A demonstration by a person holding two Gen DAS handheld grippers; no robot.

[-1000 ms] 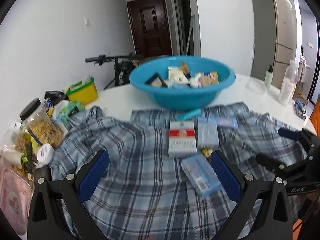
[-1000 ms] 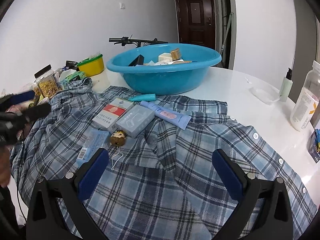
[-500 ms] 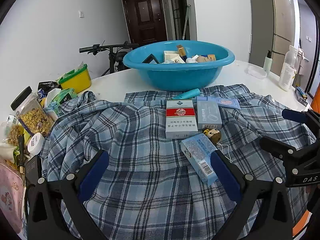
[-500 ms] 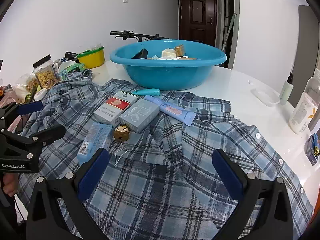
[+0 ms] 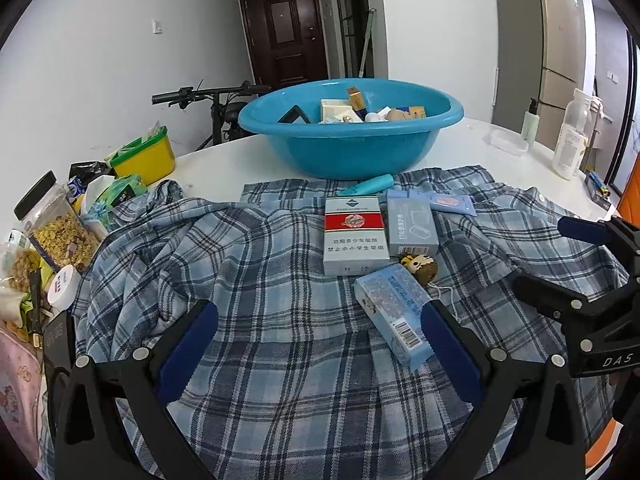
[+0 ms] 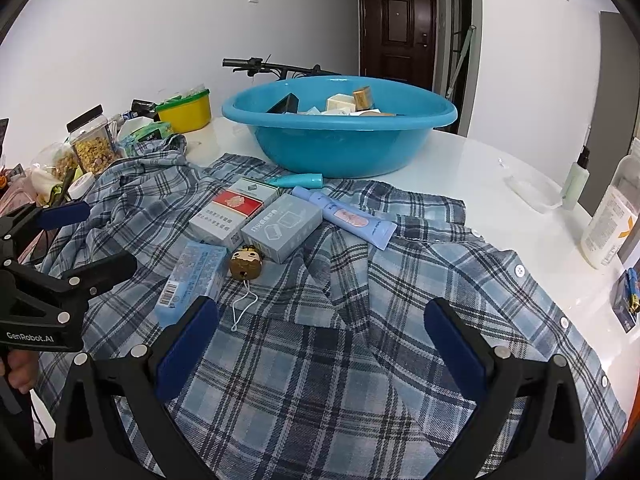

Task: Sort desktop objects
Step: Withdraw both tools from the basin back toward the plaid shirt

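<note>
On a blue plaid shirt (image 5: 260, 320) (image 6: 400, 320) lie a red-and-white carton (image 5: 354, 236) (image 6: 234, 214), a grey box (image 5: 412, 226) (image 6: 282, 226), a light blue barcoded pack (image 5: 394, 312) (image 6: 192, 282), a small brown figurine with a white loop (image 5: 420, 266) (image 6: 246, 266), a pale blue tube (image 5: 452, 203) (image 6: 346, 216) and a teal tube (image 5: 366, 186) (image 6: 296, 179). The blue basin (image 5: 352, 140) (image 6: 340, 140) behind holds several small items. My left gripper (image 5: 320, 340) (image 6: 80, 240) and right gripper (image 6: 320, 344) (image 5: 552, 256) hover open and empty over the shirt's near part.
On the white table (image 6: 460, 160), snack jars (image 5: 56, 224) and a yellow tub (image 5: 146, 156) crowd the left edge. A lotion bottle (image 6: 608, 220), a small pump bottle (image 6: 576, 176) and a clear tray (image 6: 532, 192) stand at the right. A bicycle (image 5: 212, 98) is behind.
Both wrist views have drawn back and risen slightly, so the items on the shirt sit further ahead. Both grippers stay open; nothing was picked up.
</note>
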